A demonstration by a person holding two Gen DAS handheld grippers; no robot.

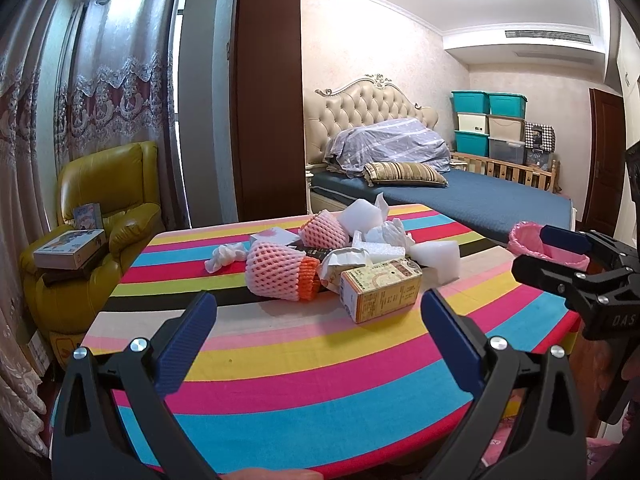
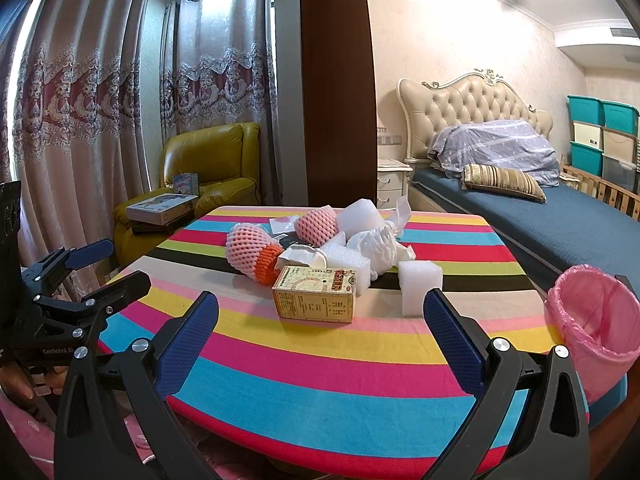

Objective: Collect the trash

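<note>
A pile of trash lies mid-table on the striped cloth (image 1: 320, 360): a yellow carton (image 1: 380, 290) (image 2: 316, 294), two pink foam fruit nets (image 1: 276, 270) (image 2: 248, 248), white foam blocks (image 1: 436, 258) (image 2: 418, 284) and crumpled tissue (image 1: 226, 256) (image 2: 376, 246). A bin lined with a pink bag (image 2: 600, 320) (image 1: 548, 244) stands at the table's right edge. My left gripper (image 1: 318, 344) is open and empty, short of the pile. My right gripper (image 2: 320, 344) is open and empty, facing the carton; it also shows at the right of the left wrist view (image 1: 560, 256).
A yellow armchair (image 1: 108, 204) with boxes on it stands left of the table. A bed (image 1: 480, 196) with a blue sheet lies behind to the right, and stacked storage bins (image 1: 490, 128) stand beyond it. A dark wooden panel (image 1: 268, 88) rises behind the table.
</note>
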